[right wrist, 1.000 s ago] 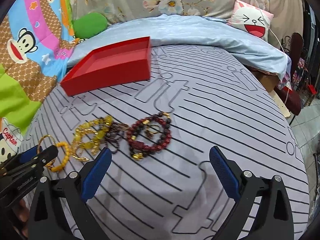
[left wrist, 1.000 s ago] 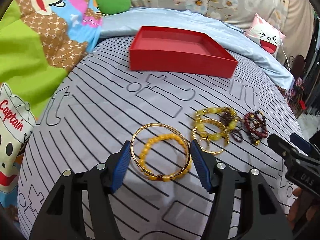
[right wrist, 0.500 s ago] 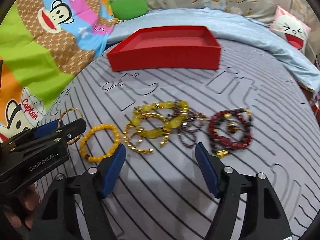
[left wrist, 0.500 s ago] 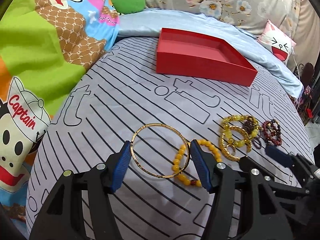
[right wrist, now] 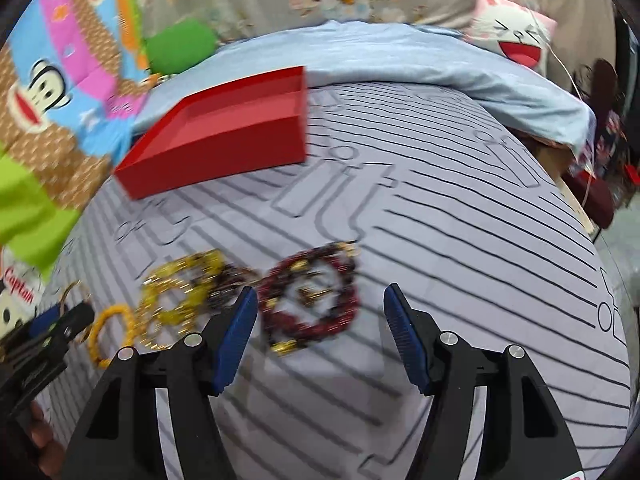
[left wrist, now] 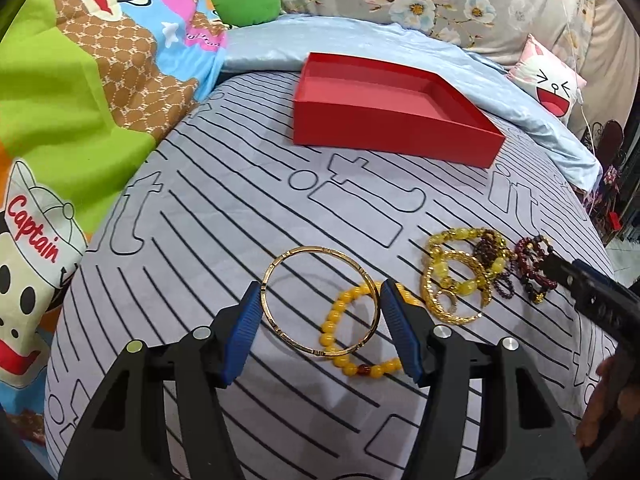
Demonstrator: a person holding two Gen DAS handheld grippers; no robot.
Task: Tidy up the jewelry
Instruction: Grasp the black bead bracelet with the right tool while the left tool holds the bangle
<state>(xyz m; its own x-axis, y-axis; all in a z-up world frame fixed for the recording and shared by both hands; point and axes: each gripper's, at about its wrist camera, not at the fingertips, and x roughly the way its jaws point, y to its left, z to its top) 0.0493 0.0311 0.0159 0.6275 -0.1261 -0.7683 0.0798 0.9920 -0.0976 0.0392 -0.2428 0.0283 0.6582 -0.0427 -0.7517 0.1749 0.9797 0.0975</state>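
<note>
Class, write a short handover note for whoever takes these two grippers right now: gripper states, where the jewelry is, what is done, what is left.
Left gripper: shut on the gold bangle, held across its width.
Right gripper: empty, jaws apart, dark red bead bracelet between them, untouched.
Orange bead bracelet and the yellow-gold pile lie on the striped sheet.
Red tray: empty.
Done: nothing stored. Left: all pieces into the tray.

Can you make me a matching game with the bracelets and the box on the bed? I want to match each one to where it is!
Things:
1. gold bangle
2. dark red bead bracelet
3. red box
4. yellow bead bracelet

Places:
A. far end of the striped sheet
B. between the left hand-held gripper's fingers
C. partly under the bangle
D. in front of the right hand-held gripper

Pairs: 1-B, 2-D, 3-A, 4-C
</note>
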